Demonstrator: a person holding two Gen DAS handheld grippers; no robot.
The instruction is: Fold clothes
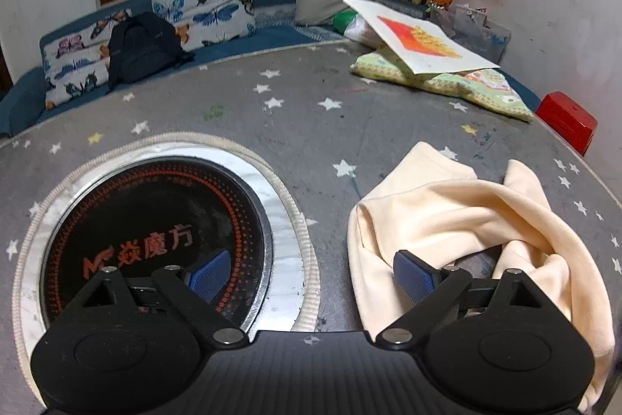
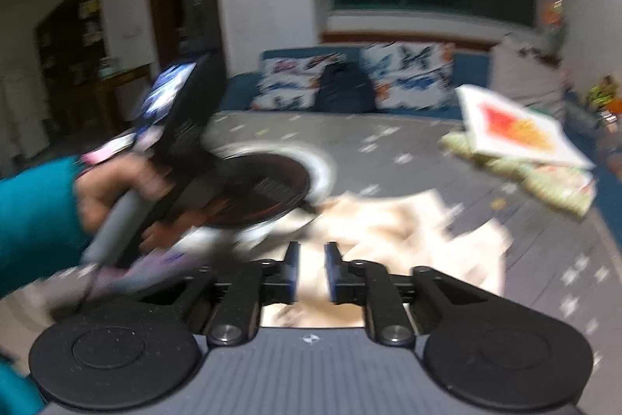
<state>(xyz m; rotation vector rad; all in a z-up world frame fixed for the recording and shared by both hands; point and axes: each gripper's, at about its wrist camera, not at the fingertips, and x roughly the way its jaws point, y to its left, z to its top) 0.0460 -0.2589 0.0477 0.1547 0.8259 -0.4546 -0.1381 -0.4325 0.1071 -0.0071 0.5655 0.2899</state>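
A cream garment [image 1: 458,212] lies crumpled on the grey star-print round table [image 1: 303,111], at the right of the left wrist view. My left gripper [image 1: 311,273] is wide open and empty, its right pad [image 1: 412,271] at the garment's near edge and its left pad over the black hob. In the blurred right wrist view the garment [image 2: 392,220] lies just ahead of my right gripper [image 2: 312,269], whose blue pads stand a small gap apart with nothing between them. The left gripper's body [image 2: 182,127] shows at left, held in a hand.
A round black induction hob [image 1: 155,240] with a metal rim is set in the table. A patterned cloth pile [image 1: 458,80] with a white printed sheet [image 1: 420,37] lies at the far right. A red box [image 1: 567,121] is beside the table. A blue sofa with butterfly cushions [image 1: 202,6] and a dark backpack [image 1: 140,45] stands behind.
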